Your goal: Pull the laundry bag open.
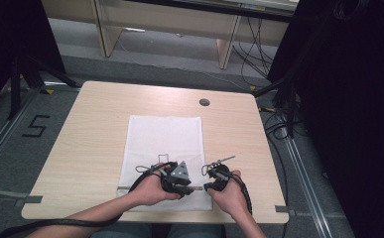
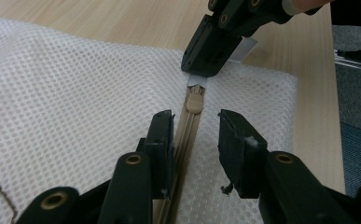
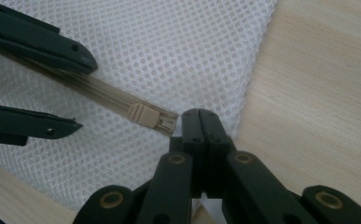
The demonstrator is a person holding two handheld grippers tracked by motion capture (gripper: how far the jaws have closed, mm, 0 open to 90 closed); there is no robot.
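White mesh bag [image 1: 164,144] lies flat on the wooden table [image 1: 80,148], long axis running away from the person. Its tan zipper [image 2: 187,128] runs along the near edge, left to right, slider [image 3: 142,113] toward the right end. Left gripper [image 1: 192,187]: jaws apart, straddling the zipper track just short of the slider. Right gripper [image 3: 200,122]: jaws pressed together at the bag's near right corner, apparently pinching the fabric tab [image 2: 243,49] just past the slider.
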